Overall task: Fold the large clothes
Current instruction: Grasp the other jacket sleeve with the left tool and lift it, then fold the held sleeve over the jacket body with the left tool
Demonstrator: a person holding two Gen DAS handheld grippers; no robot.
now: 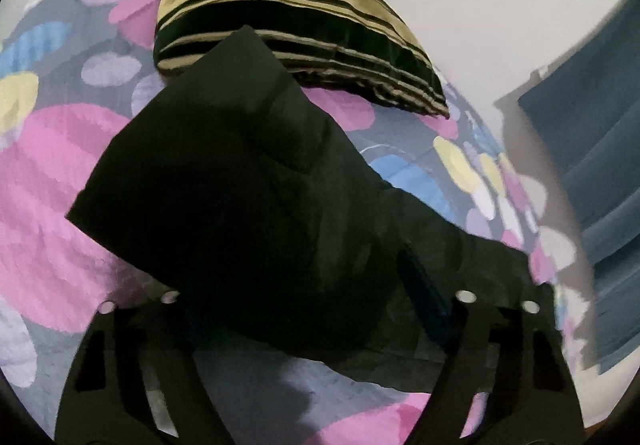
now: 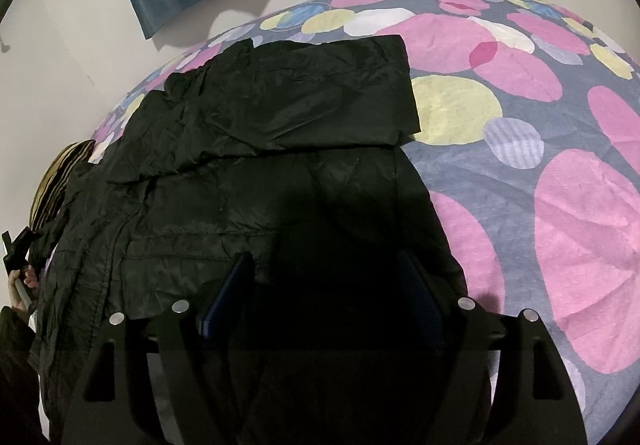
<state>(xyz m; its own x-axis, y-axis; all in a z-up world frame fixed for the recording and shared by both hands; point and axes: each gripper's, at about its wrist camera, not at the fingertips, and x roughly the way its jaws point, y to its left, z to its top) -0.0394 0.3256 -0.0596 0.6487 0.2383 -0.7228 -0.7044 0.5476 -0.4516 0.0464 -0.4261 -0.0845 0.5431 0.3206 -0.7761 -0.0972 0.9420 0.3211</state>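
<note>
Spread across bed, black jacket, far sleeve already folded in. Left claw lifting near sleeve, grip hidden: cannot tell. Right claw parted over hem, nothing held. Next, probably: lay sleeve inward, flat.

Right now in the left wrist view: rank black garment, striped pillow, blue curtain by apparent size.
1. black garment, though it lies nearest the lens
2. striped pillow
3. blue curtain, cut off by the frame edge

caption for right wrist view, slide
Right gripper over a black jacket spread on a dotted bedsheet, one sleeve folded across.
</note>
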